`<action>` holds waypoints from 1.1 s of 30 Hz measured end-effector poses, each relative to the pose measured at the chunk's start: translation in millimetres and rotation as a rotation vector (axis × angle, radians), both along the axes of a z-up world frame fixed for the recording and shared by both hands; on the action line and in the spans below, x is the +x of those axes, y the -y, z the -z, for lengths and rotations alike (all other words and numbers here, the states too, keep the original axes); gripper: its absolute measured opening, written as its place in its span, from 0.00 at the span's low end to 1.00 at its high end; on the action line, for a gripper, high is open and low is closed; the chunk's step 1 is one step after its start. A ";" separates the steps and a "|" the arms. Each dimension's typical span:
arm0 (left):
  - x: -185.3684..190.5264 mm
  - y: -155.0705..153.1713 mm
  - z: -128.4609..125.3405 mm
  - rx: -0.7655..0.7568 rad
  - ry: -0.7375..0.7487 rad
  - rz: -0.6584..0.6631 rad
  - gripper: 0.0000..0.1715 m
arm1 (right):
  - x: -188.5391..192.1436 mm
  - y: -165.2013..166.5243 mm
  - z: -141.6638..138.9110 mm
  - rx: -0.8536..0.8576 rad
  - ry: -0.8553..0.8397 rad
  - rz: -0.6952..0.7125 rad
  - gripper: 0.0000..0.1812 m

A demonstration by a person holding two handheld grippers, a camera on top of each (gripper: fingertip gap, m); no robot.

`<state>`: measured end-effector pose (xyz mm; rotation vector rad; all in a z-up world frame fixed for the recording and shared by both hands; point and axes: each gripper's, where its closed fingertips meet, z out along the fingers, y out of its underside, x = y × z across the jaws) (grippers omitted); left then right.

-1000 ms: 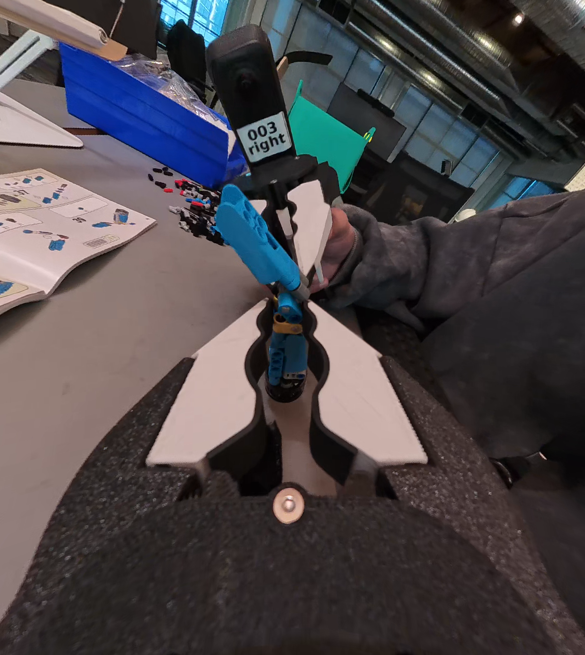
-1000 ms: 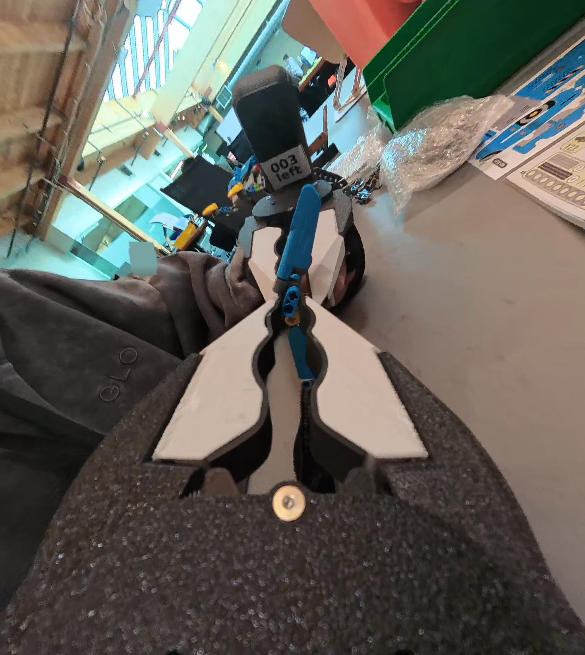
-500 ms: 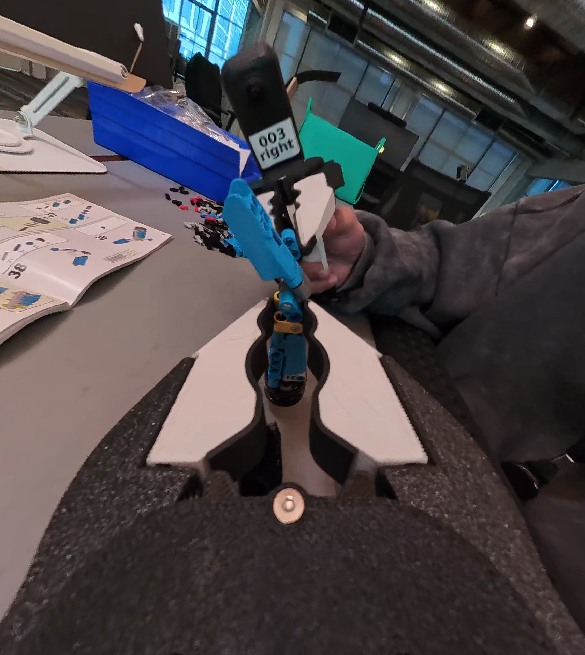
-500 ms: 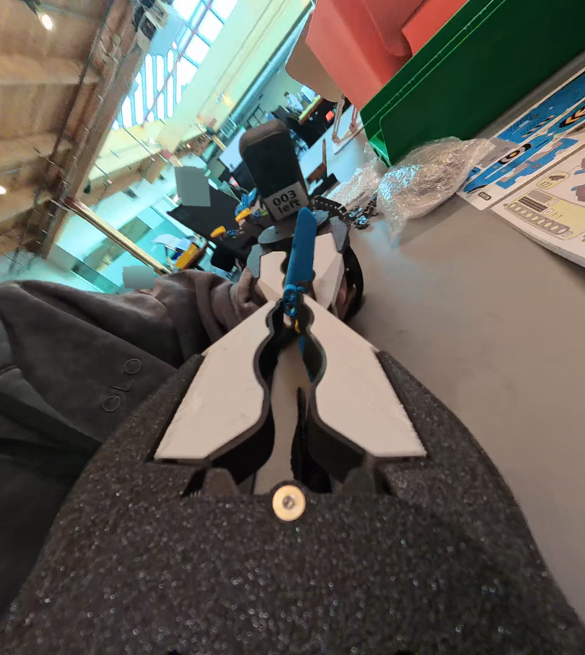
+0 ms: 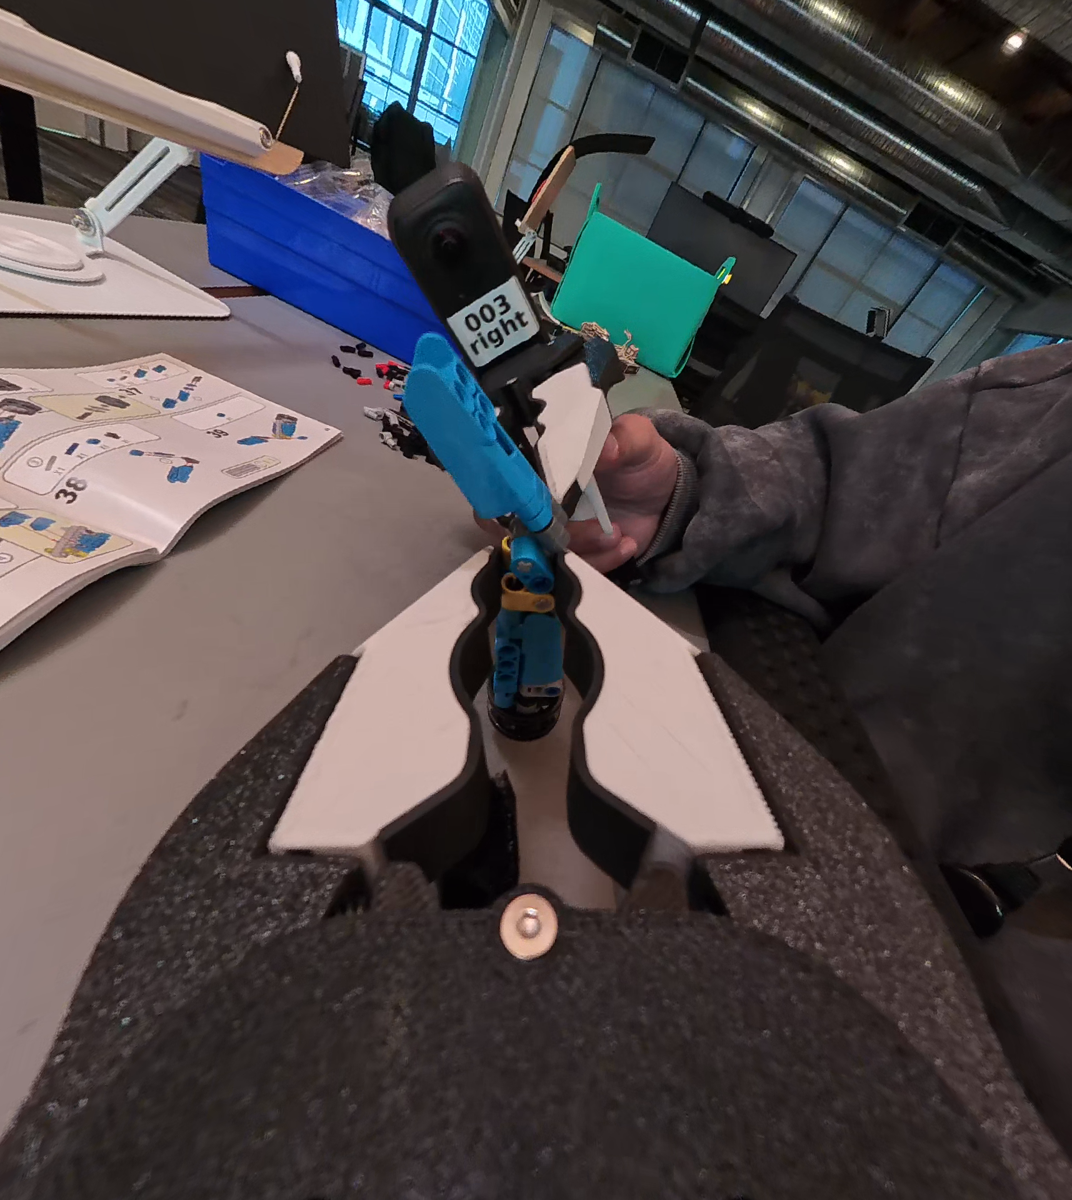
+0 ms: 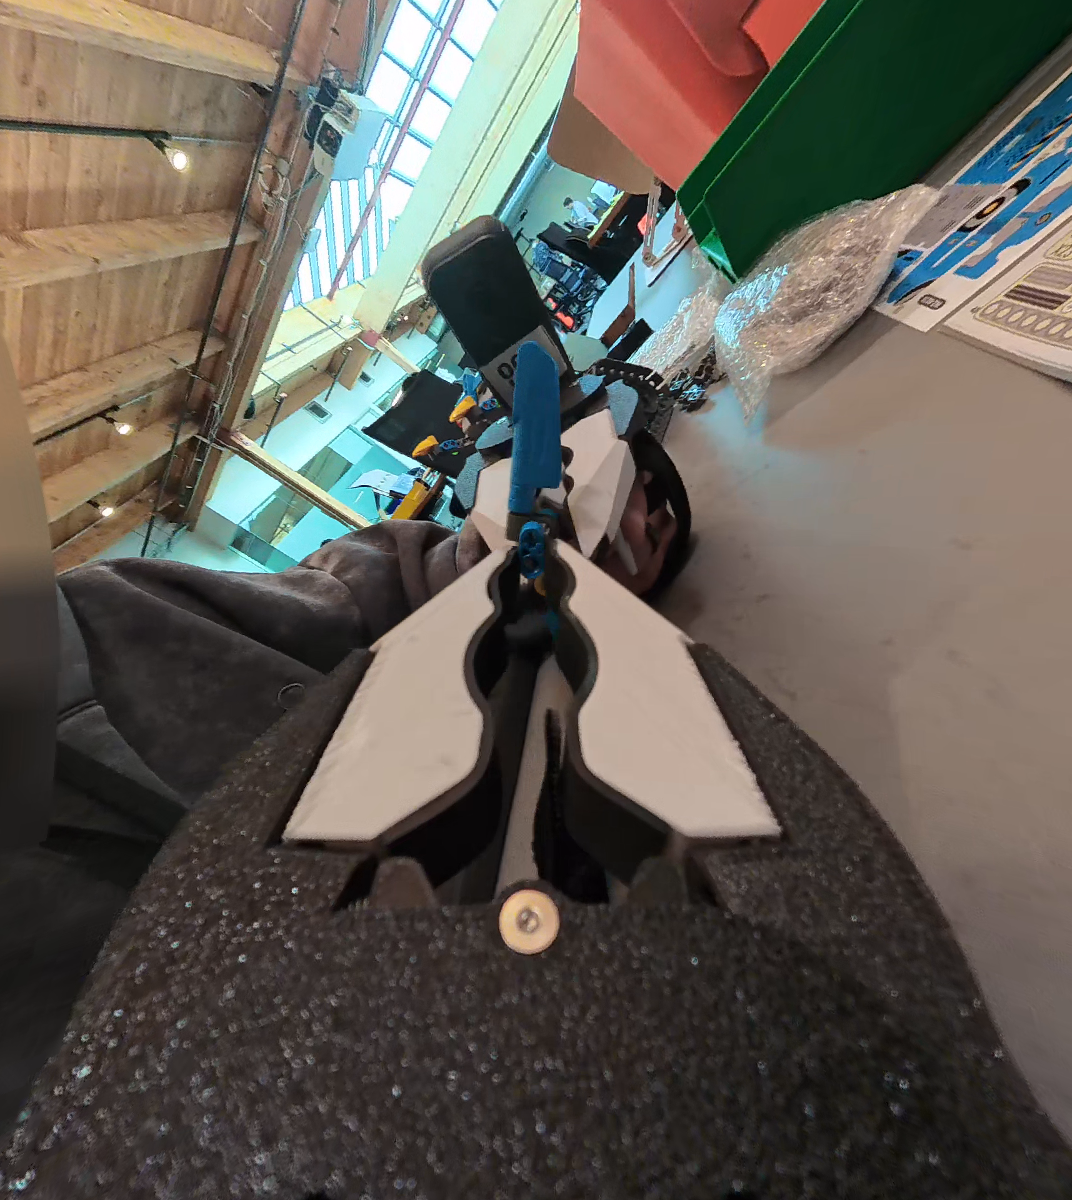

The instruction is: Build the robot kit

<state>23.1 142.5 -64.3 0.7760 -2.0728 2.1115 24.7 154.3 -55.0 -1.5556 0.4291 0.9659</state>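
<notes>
My left gripper (image 5: 523,560) is shut on a small brick assembly (image 5: 525,639) of blue beams, a yellow connector and a black round end. A flat blue panel (image 5: 471,441) sticks out past the fingertips, up and to the left. My right gripper (image 6: 530,552) faces it tip to tip and is shut on the blue connector end (image 6: 532,557) of the same assembly, with the panel (image 6: 536,435) rising beyond its tips. Each gripper shows in the other's view: the right one (image 5: 575,500) and the left one (image 6: 585,493). Both are held just above the grey table (image 5: 195,649).
An open instruction booklet (image 5: 98,454) lies on the left, with loose small pieces (image 5: 384,383), a blue bin (image 5: 299,260) and a white lamp base (image 5: 33,273) behind it. A person's grey sleeve (image 5: 845,487) fills the right. A green bin (image 6: 877,130), plastic bags (image 6: 806,312) and printed sheets (image 6: 1039,260) show in the right wrist view. Only a small space, under 4 cm, lies between the two pairs of fingers.
Both grippers keep their hold on the assembly. The right gripper has rolled, so the table tilts more steeply in its view. The left view has swung slightly right over the table.
</notes>
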 end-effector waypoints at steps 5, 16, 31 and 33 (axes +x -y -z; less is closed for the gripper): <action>3.8 -0.9 2.8 0.021 -0.004 -0.030 0.08 | 3.9 -2.3 4.9 -0.006 0.108 0.061 0.03; 1.8 4.3 12.3 0.139 0.055 -0.051 0.08 | 1.3 1.3 14.3 -0.065 0.099 0.000 0.04; -12.3 15.4 20.8 0.279 0.171 -0.014 0.08 | -15.9 7.3 23.4 -0.249 0.289 -0.100 0.04; -12.8 16.2 20.6 0.281 0.175 -0.012 0.07 | -16.1 8.3 23.2 -0.277 0.324 -0.083 0.04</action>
